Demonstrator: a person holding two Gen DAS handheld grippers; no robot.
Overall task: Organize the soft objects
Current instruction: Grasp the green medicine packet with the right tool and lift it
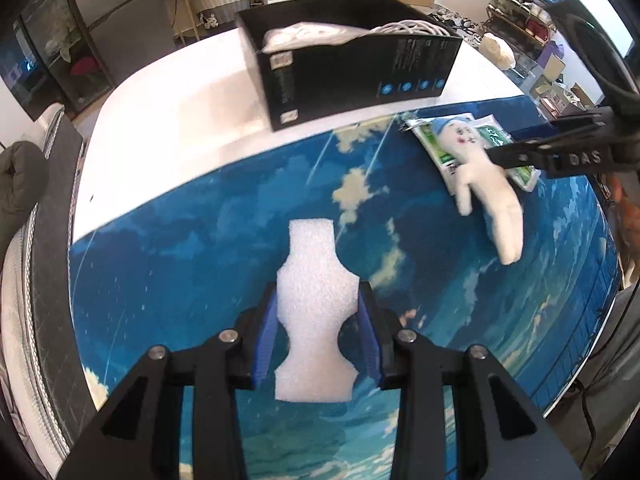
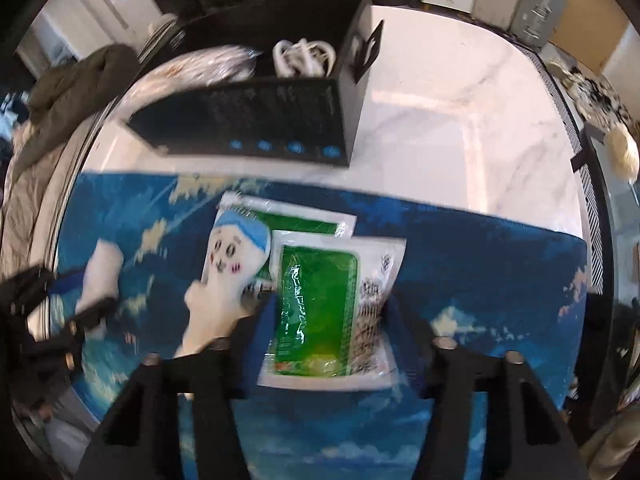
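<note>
My left gripper [image 1: 318, 320] pinches the foam piece [image 1: 316, 320]; my right gripper [image 2: 328, 320] seems clamped on the green packet [image 2: 316, 304], which may drag the plush doll [image 2: 224, 272] at nine o'clock.

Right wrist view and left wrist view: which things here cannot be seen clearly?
- Black box: right wrist view, motion blur; print unreadable.
- Green packet: text blurred; sides behind the right hand-held gripper fingers.
- Rear packet: under plush doll.
- Foam piece: left wrist view, edges behind left hand-held gripper.
</note>
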